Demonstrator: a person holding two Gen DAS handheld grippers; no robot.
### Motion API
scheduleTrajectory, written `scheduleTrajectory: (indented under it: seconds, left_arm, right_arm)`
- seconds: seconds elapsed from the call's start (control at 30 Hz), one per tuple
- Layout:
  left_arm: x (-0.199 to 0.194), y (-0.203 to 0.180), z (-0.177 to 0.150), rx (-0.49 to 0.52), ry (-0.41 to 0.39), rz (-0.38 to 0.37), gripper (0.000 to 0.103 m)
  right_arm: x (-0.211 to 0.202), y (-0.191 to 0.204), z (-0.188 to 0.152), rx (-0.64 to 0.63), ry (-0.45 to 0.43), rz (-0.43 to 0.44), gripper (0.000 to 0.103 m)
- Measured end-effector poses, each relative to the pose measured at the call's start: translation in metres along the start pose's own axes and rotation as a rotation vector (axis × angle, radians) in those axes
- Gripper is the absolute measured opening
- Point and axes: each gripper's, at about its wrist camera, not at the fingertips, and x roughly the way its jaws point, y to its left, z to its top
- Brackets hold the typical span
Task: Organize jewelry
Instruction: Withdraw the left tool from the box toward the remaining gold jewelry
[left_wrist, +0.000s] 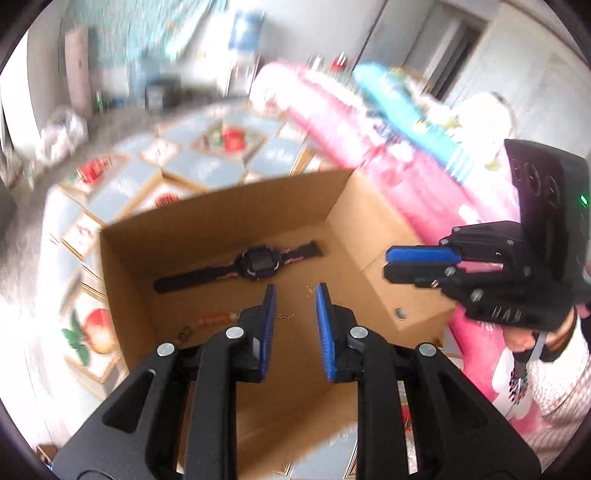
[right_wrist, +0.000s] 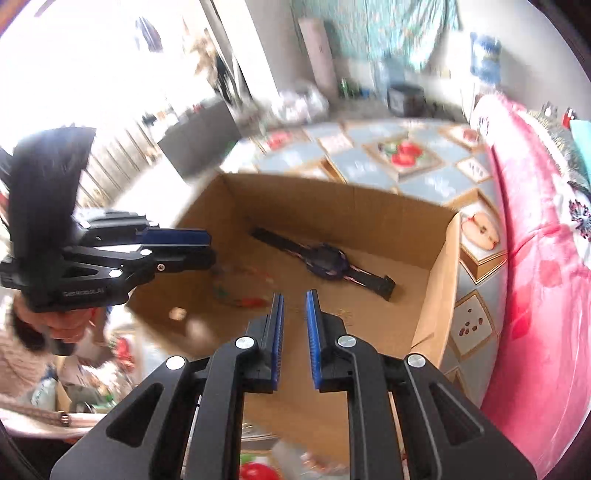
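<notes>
Both the left gripper (left_wrist: 295, 295) and right gripper (right_wrist: 294, 301) stood narrowly parted, empty. Ahead of both, inside the cardboard box (left_wrist: 221, 218), lay the watch (left_wrist: 255, 264), bead bracelet (left_wrist: 210, 321) and thin chain (left_wrist: 286, 315); sorting appeared largely done.

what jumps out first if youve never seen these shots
An open cardboard box fills the middle, with a dark wristwatch lying flat on its floor and a beaded bracelet nearer the camera. Both the left gripper and right gripper hang empty above it.

Bright daylight, blown-out whites, motion-blurred fisheye edges.
</notes>
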Motion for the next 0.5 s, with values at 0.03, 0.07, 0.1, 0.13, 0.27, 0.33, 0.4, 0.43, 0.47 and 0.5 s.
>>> scheduleTrajectory:
  seconds: [0.03, 0.07, 0.1, 0.13, 0.27, 0.33, 0.4, 0.43, 0.47, 0.5]
  left_arm:
    - [-0.018, -0.005, -0.01, 0.022, -0.052, 0.0, 0.02]
    - [-0.03, -0.009, -0.018, 0.038, -0.089, -0.002, 0.02]
    - [-0.042, -0.013, -0.028, 0.055, -0.125, -0.012, 0.02]
    - [-0.057, -0.018, -0.043, 0.072, -0.159, -0.033, 0.021]
    - [-0.081, -0.028, -0.086, 0.08, -0.21, -0.079, 0.022]
    - [-0.08, -0.03, -0.109, 0.063, -0.205, -0.089, 0.023]
    - [-0.071, -0.033, -0.127, 0.041, -0.19, -0.086, 0.023]
    - [-0.061, -0.035, -0.137, 0.032, -0.17, -0.072, 0.023]
    - [-0.052, -0.037, -0.145, 0.031, -0.155, -0.046, 0.023]
    - [-0.042, -0.038, -0.152, 0.032, -0.139, -0.023, 0.023]
  right_arm:
    - [-0.015, 0.006, -0.008, -0.006, -0.042, 0.024, 0.013]
    - [-0.025, 0.011, -0.016, -0.012, -0.075, 0.048, 0.013]
    - [-0.037, 0.018, -0.026, -0.019, -0.107, 0.081, 0.013]
    - [-0.045, 0.025, -0.036, -0.025, -0.126, 0.107, 0.013]
    - [-0.052, 0.044, -0.082, -0.018, -0.133, 0.171, 0.013]
    - [-0.038, 0.046, -0.107, 0.038, -0.101, 0.175, 0.013]
    - [-0.018, 0.045, -0.129, 0.1, -0.064, 0.142, 0.013]
    - [-0.008, 0.044, -0.139, 0.129, -0.048, 0.128, 0.013]
    - [0.005, 0.044, -0.149, 0.154, -0.029, 0.108, 0.013]
    - [0.013, 0.045, -0.157, 0.157, -0.019, 0.073, 0.013]
